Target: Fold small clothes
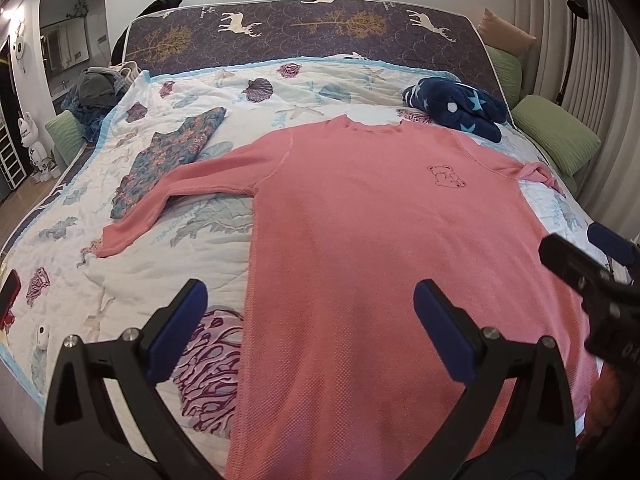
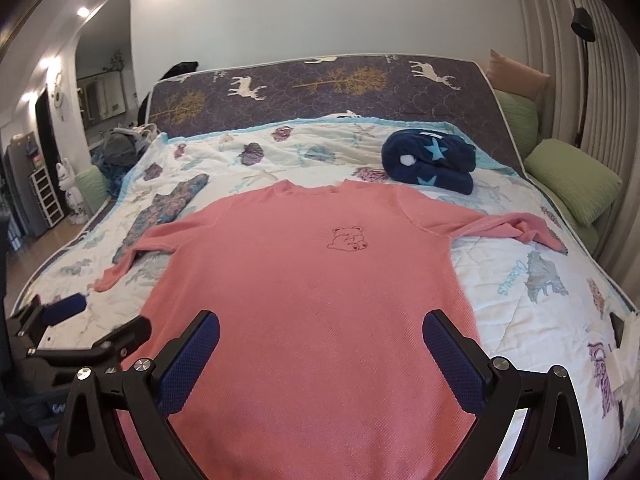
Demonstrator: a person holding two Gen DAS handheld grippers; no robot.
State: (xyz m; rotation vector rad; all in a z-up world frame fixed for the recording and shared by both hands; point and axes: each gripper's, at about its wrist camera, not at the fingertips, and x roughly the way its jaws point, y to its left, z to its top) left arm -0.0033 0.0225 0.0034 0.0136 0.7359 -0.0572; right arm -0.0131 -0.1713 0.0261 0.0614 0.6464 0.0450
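A pink long-sleeved shirt (image 1: 360, 240) with a small bear drawing lies flat, front up, on the bed, neck toward the headboard; it also shows in the right wrist view (image 2: 320, 280). Its left sleeve stretches out straight, its right sleeve (image 2: 520, 228) is bunched. My left gripper (image 1: 310, 332) is open and empty above the shirt's lower left edge. My right gripper (image 2: 320, 356) is open and empty above the shirt's lower middle. The right gripper also shows at the right of the left wrist view (image 1: 592, 264), and the left gripper at the left of the right wrist view (image 2: 92, 320).
A floral garment (image 1: 168, 160) lies left of the shirt. A navy star-print bundle (image 1: 456, 108) sits near the headboard at right. A clothes heap (image 1: 100, 92) is at the bed's far left corner. Green pillows (image 1: 556, 132) line the right side. The quilt (image 1: 120, 264) covers the bed.
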